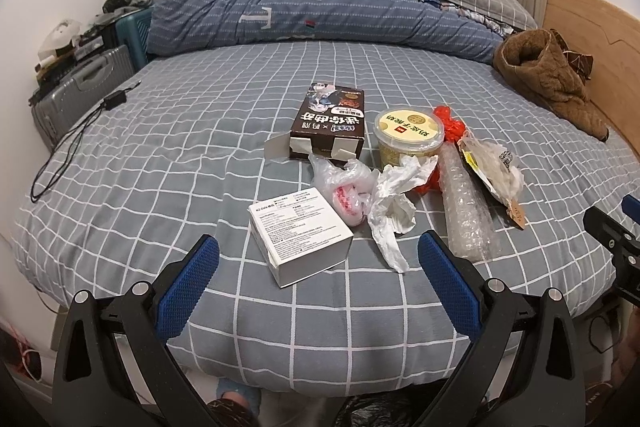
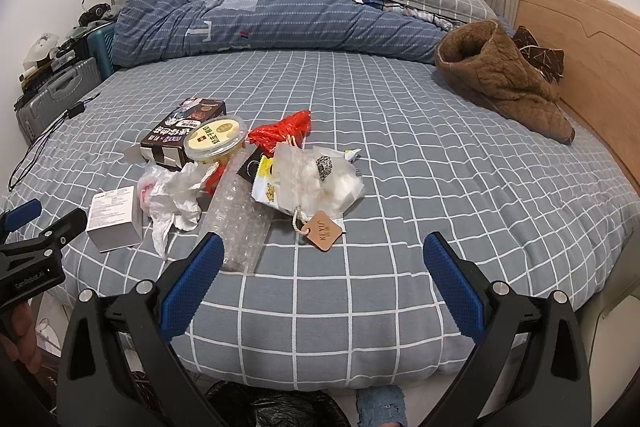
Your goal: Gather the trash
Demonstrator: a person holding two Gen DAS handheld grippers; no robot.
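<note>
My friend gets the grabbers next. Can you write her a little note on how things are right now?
Left gripper: open, empty, hovering in front of the white box.
Right gripper: open, empty, near the bubble wrap.
Trash is piled mid-bed: dark box, yellow tub, crumpled tissue, plastic bags, red bag, tagged pouch.
Done: nothing picked up yet.
Left: all of it. A black bag shows below the bed edge.

boxes: 2 [image 1: 301,235] [image 1: 329,123] | tubs: 1 [image 1: 408,137] | bubble-wrap rolls: 1 [image 1: 466,207] | hang tags: 1 [image 2: 323,230]

Both wrist views bedward, trash pile [image 1: 384,179] shared
</note>
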